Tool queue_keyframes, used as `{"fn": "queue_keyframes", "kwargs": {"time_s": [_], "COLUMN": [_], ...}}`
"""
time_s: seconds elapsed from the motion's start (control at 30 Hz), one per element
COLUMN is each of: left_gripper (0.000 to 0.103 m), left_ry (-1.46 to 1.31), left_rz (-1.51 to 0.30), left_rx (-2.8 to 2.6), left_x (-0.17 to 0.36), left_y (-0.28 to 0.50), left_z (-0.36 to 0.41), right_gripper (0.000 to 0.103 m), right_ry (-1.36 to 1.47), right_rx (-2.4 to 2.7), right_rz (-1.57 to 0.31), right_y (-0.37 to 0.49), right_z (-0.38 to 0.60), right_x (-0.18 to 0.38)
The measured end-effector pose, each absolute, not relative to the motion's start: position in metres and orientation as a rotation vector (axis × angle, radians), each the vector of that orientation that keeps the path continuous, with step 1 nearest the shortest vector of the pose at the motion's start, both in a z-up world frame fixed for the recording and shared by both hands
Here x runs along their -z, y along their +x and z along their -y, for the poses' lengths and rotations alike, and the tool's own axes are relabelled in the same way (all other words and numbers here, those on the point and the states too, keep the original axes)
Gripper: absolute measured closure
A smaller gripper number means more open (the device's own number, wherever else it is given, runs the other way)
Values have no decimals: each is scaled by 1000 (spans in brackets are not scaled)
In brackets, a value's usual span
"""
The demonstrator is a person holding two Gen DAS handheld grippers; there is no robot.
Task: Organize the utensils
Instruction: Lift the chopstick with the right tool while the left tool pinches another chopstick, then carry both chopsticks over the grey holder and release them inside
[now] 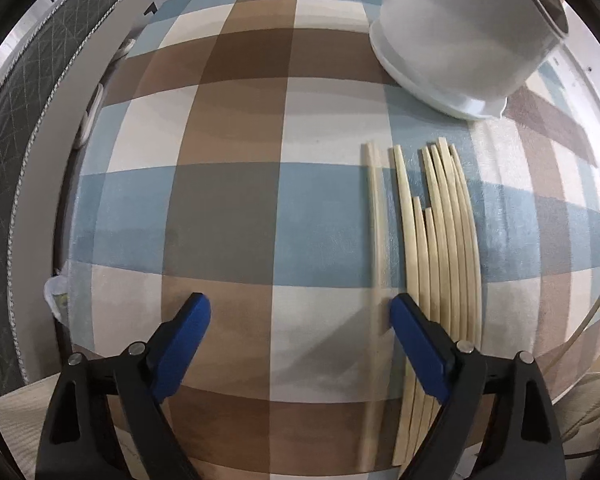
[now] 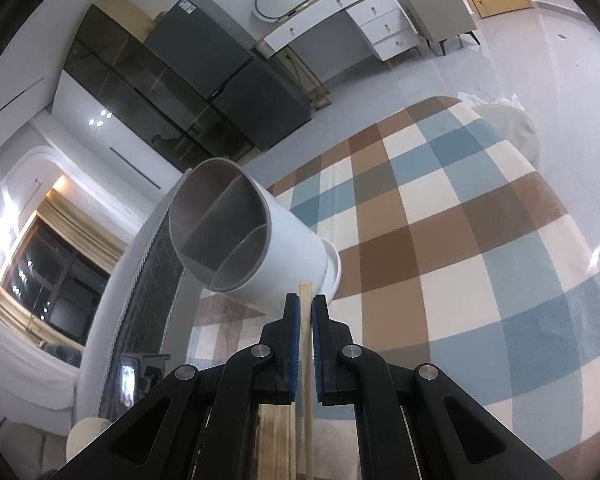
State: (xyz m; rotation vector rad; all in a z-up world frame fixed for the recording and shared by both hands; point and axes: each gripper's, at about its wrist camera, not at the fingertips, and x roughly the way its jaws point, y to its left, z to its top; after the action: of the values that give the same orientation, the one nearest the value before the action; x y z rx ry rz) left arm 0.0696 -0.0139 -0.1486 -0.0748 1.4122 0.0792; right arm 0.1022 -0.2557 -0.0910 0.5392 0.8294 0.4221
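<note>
**No Writing Legible Anywhere**

Checked cloth (image 1: 228,216) in brown, blue and cream (bedroom cabinets, dresser beyond). Left gripper (image 1: 300,312) spread wide over bare cloth, gripping nothing; loose chopsticks (image 1: 444,248) at three o'clock. Right gripper (image 2: 305,300) clamped narrow on one chopstick (image 2: 305,292), white holder (image 2: 260,240) at eleven o'clock.

1. Chopsticks (image 1: 440,248) lying side by side on the surface (image 1: 228,208), at 3 o'clock in the left wrist view.
2. Holder (image 1: 456,36) standing on it beyond their far ends, at 1 o'clock.
</note>
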Motion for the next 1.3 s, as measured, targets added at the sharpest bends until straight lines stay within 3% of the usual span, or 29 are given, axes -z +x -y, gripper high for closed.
{"fn": "queue_keyframes", "kwargs": {"time_s": [0.2, 0.37, 0.47, 0.53, 0.6, 0.8, 1.13, 1.3], "left_gripper": [18, 37, 54, 84, 102, 102, 102, 102], "left_ry": [-81, -64, -40, -24, -27, -129, -240, -179], "left_rz": [-1404, -1362, -1343, -1324, -1324, -1282, -906, -854], "left_rx": [-75, -54, -23, 2, 31, 56, 117, 173], "left_x": [148, 143, 140, 137, 137, 128, 36, 27], "left_y": [74, 90, 105, 113, 120, 112, 49, 41], "left_z": [14, 23, 33, 39, 44, 28, 23, 23], "right_gripper": [98, 98, 98, 98, 98, 98, 98, 98], "right_ry": [552, 539, 532, 524, 511, 480, 377, 301], "right_rx": [-412, -414, -410, -406, -406, -396, -435, -441], "right_rz": [-820, -813, -811, -809, -803, -773, -607, -539], "right_y": [99, 96, 96, 96, 94, 81, 33, 15], "right_z": [262, 261, 261, 259, 257, 253, 223, 204], "right_x": [90, 88, 88, 89, 87, 81, 45, 30]}}
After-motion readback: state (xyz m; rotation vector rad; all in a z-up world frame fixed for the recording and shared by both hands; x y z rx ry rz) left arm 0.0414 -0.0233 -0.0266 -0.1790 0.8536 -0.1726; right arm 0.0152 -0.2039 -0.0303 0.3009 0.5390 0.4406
